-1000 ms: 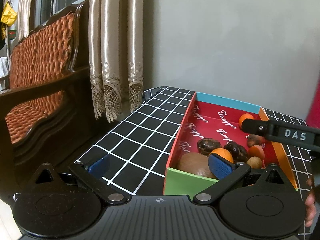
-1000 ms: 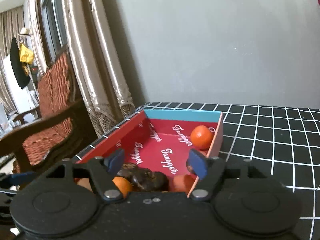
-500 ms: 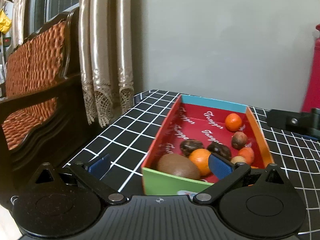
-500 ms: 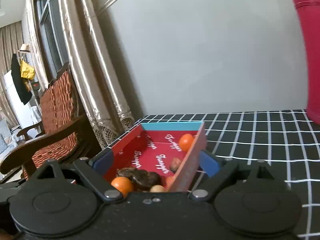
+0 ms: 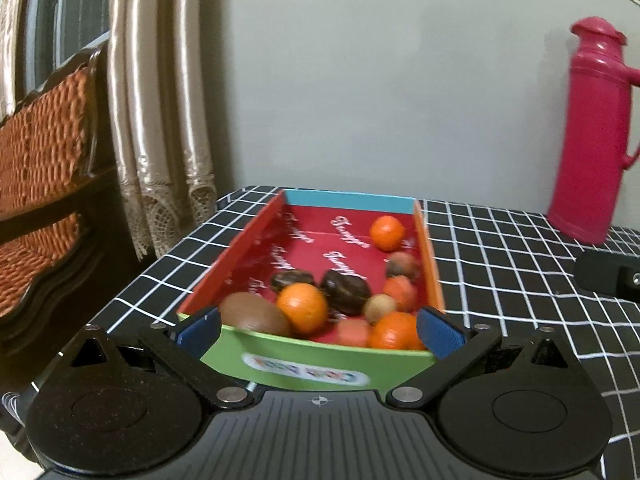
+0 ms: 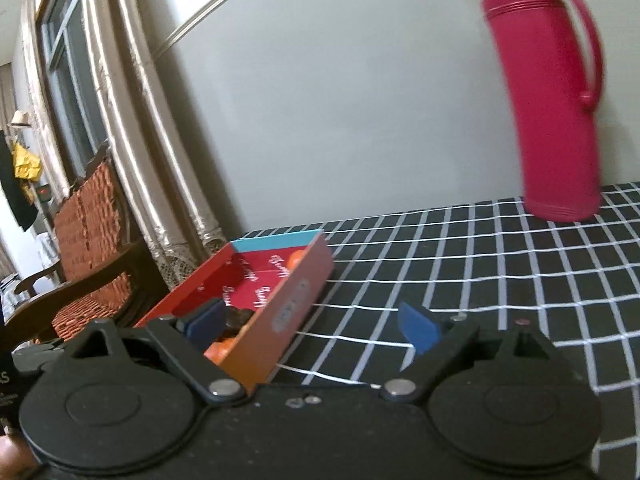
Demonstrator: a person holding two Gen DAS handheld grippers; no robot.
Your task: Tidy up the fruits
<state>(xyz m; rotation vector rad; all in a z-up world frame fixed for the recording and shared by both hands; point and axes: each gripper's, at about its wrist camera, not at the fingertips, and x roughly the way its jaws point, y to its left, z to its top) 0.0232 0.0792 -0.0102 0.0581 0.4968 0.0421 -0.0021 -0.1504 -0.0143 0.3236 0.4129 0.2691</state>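
Your fruit box (image 5: pixel 316 368), red inside with a green near wall, sits on the black checked tablecloth (image 5: pixel 500 264) close to its left edge, and it's loaded: oranges (image 5: pixel 302 307), a brown kiwi (image 5: pixel 252 314), dark fruits (image 5: pixel 344 292) and smaller reddish ones bunched at the near end, one orange alone at the far end. Your left gripper (image 5: pixel 320 330) has its jaws spread wide, a blue pad just outside each near corner of the box, and I can't tell if they touch. Your right gripper (image 6: pixel 312 324) stands wide apart too, straddling the box's orange side wall (image 6: pixel 280 320) with nothing gripped, while the pink thermos (image 6: pixel 548 92) stands upright at the back by the wall.
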